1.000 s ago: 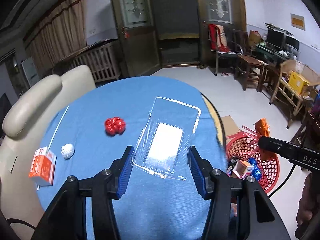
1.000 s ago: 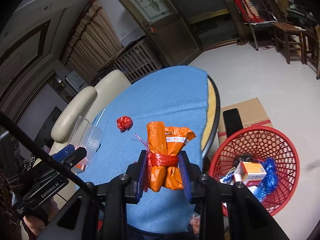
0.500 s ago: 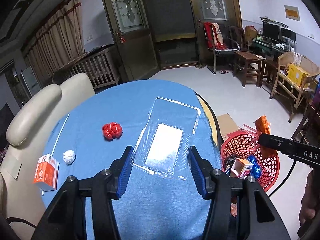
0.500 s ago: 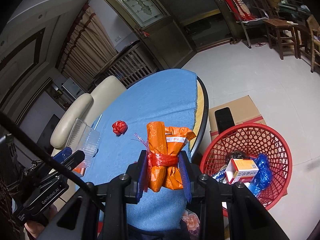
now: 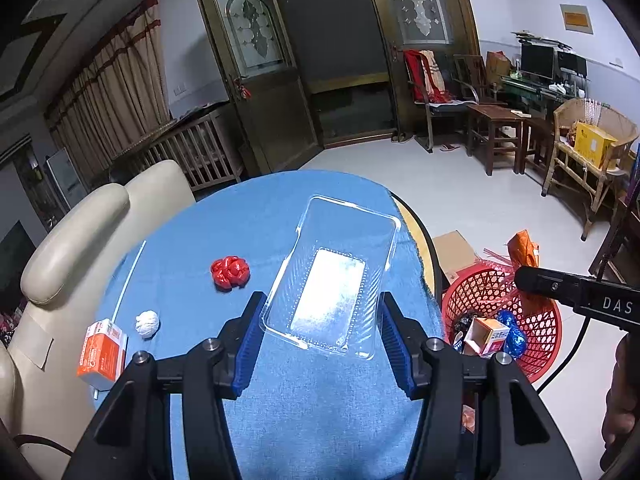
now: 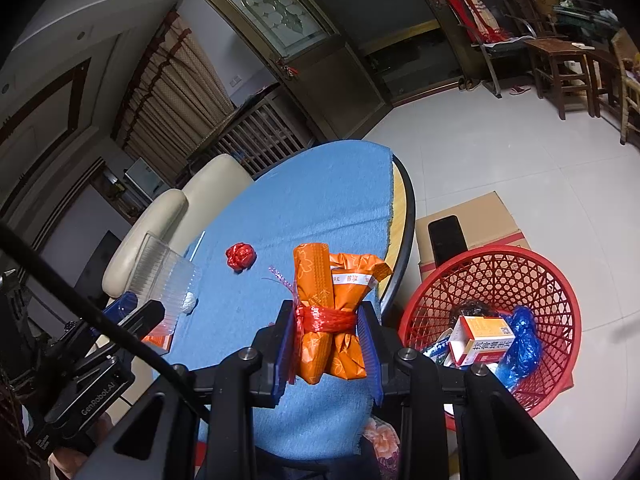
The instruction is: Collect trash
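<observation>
My left gripper (image 5: 320, 304) is shut on a clear plastic tray (image 5: 340, 264), held above the blue-clothed round table (image 5: 280, 208). The same tray (image 6: 164, 276) shows at the left of the right wrist view. My right gripper (image 6: 325, 320) is shut on an orange wrapper bundle (image 6: 332, 300) tied with a red band, held over the table's near right edge. A red mesh basket (image 6: 492, 280) stands on the floor to the right, with a small box and blue wrapper inside. On the cloth lie a red crumpled ball (image 5: 230, 272), a white paper ball (image 5: 147, 323) and an orange box (image 5: 102, 354).
A cream armchair (image 5: 80, 220) presses against the table's left side. A cardboard box (image 6: 472, 220) with a dark phone on it sits on the tiled floor behind the basket. A white straw (image 5: 128, 276) lies near the left table edge. Chairs and desks line the far right wall.
The left gripper has shifted a little across the table with the tray still in it. The right gripper holds the orange bundle almost still.
</observation>
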